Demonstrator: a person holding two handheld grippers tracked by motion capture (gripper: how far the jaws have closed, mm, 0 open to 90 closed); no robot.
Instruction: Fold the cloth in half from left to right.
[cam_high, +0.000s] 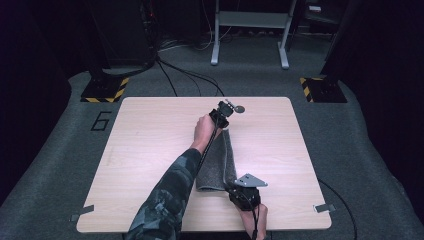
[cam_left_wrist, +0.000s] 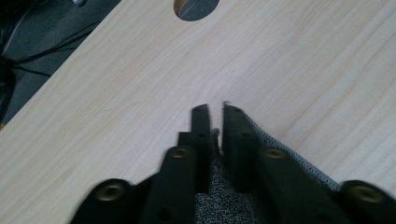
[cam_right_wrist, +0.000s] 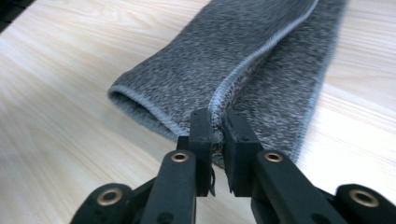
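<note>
Midway down the table (cam_high: 150, 150), my folded grey towel (cam_high: 220, 165) lay lengthwise; my right gripper (cam_right_wrist: 215, 116) pinched its near hem, my left gripper (cam_left_wrist: 215, 109), slightly parted, straddled the far corner to keep layers aligned.

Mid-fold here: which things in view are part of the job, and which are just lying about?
In the job:
- grey towel, folded long on the table
- left gripper at its far end
- right gripper pinching its near edge

Lying about:
- table frame on the floor
- cables
- striped bases
</note>
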